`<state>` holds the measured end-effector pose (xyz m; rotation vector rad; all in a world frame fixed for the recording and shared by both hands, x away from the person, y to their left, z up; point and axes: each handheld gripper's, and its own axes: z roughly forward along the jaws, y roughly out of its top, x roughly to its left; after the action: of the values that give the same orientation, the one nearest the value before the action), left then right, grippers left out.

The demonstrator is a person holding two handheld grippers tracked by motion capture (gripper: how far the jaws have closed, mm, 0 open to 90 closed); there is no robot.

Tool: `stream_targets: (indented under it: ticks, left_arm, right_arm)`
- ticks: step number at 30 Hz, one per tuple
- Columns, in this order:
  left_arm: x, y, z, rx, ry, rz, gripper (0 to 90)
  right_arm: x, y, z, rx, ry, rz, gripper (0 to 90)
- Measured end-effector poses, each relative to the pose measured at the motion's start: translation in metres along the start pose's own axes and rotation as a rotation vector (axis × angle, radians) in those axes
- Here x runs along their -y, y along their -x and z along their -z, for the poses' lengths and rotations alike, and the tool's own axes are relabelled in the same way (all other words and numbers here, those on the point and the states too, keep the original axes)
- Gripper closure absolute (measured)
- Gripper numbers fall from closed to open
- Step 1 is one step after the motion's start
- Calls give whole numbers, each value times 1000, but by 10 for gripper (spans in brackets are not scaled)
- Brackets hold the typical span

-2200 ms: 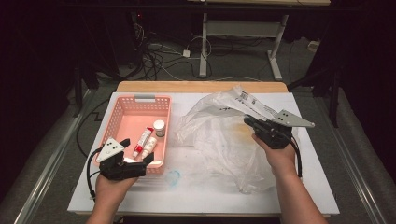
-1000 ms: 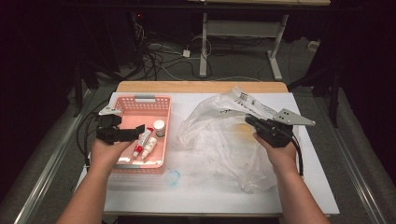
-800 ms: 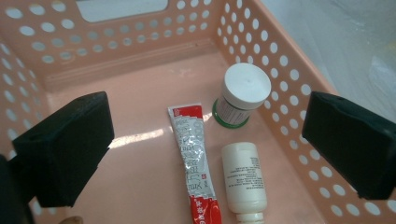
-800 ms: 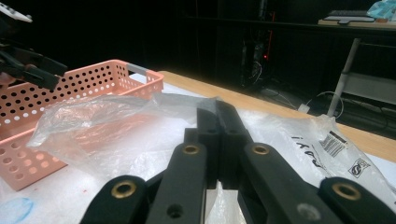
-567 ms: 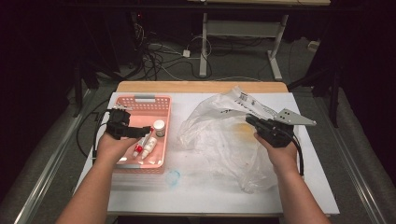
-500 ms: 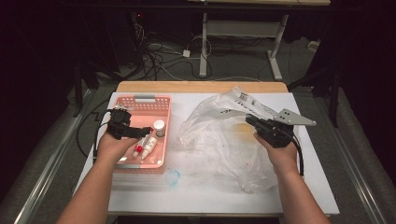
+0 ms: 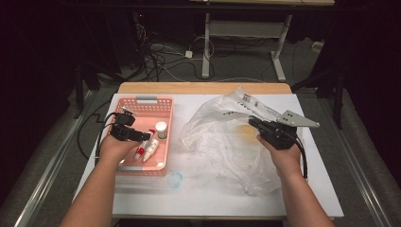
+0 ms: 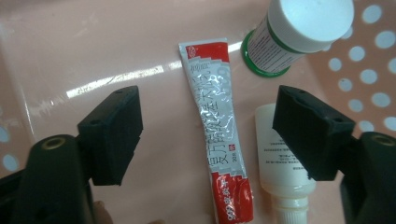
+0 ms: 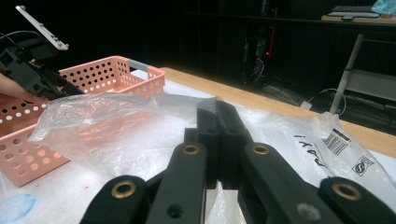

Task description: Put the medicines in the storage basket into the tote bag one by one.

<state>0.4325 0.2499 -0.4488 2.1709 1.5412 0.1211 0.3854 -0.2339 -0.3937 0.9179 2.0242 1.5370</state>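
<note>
In the pink basket (image 7: 144, 101) at the tabletop's left, the red-and-silver tube (image 8: 218, 135) lies between the left gripper (image 8: 212, 135)'s spread fingers, which have just been closing. They should be centred on it, clear of the white dropper bottle (image 8: 280, 161) just beside. The right gripper (image 9: 217, 135), fingers pinching the plastic bag (image 7: 227, 137), should be kept steady.

Both forearms are bare, with no sleeves on them. The left gripper (image 7: 142, 136) is black, with a black cable looping from its body and a small pale plate on top. Its two jaws end in blocky black pads (image 8: 114, 133), matt and squared, on arms with brass-coloured rivets. The right gripper (image 7: 254, 124) is black too, carries a grey three-cornered plate with small holes, and trails a black cable. Its jaw arms show brass-ringed screw holes.
</note>
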Motion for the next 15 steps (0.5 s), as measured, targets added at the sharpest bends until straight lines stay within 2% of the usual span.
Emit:
stream_targets:
  ticks: [5,8,15]
  left_arm:
    - [0,-1,-5,-13,-29,3,329]
    - [0,0,-9,-7,-53,-14,354]
    - [-1,1,-13,11,-80,-21,422]
  right_arm:
    - [0,0,1,2,3,-1,900]
    - [0,0,1,3,2,-4,900]
    - [1,-1,0,1,-4,2,900]
